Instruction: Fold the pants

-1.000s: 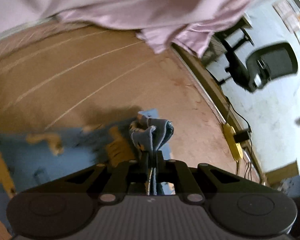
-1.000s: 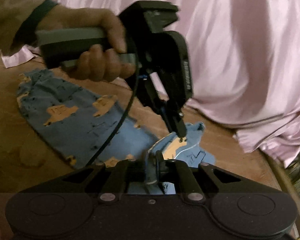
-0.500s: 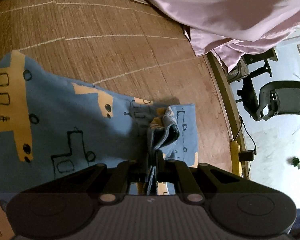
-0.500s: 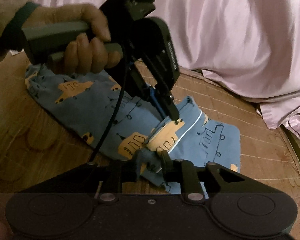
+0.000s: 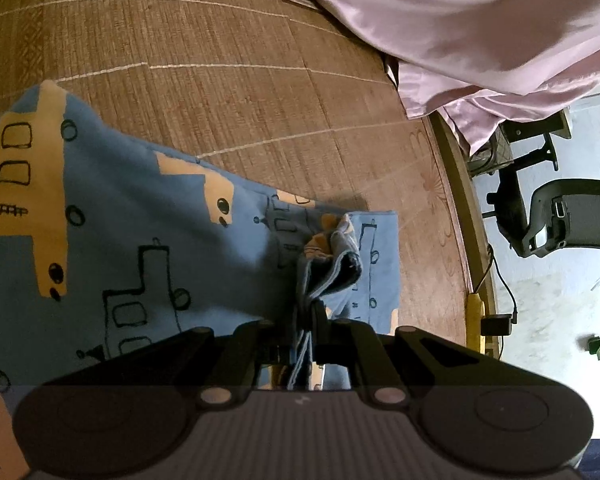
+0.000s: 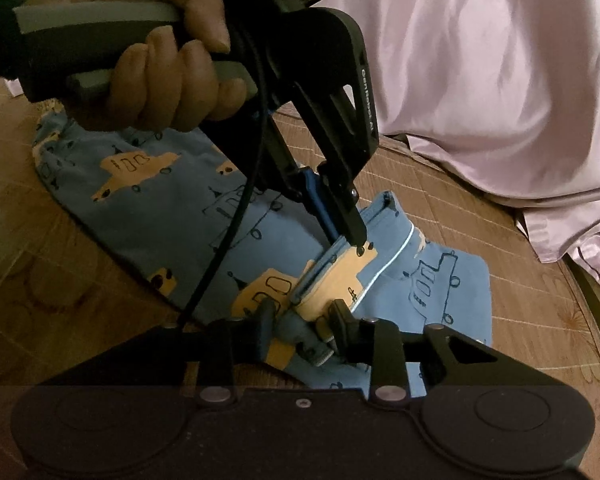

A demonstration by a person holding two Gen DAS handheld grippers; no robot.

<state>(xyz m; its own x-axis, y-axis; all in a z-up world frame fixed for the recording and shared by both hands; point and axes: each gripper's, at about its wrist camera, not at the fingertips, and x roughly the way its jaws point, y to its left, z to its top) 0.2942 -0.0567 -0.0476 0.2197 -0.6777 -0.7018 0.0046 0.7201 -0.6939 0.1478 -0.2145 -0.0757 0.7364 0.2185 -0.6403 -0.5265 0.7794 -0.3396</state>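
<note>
Fold laid down; release under way on one side.

We note a woven mat (image 5: pixel 228 92) with pink bedding (image 6: pixel 500 60) along its 12 to 2 o'clock edge. The blue printed pants (image 6: pixel 160 208) lie on the mat, one end doubled over onto the rest. We judge the fold placed and release in hand. The left gripper (image 5: pixel 309 316), held by a hand (image 6: pixel 168 76), is clamped on a bunched hem at the folded edge. The right gripper (image 6: pixel 302 316) has its fingers apart around the same edge, the cloth slack between them. Next we must free the left grip and smooth the layers without dragging them. Against half a second ago, the right fingers have spread and the folded edge lies lower.
</note>
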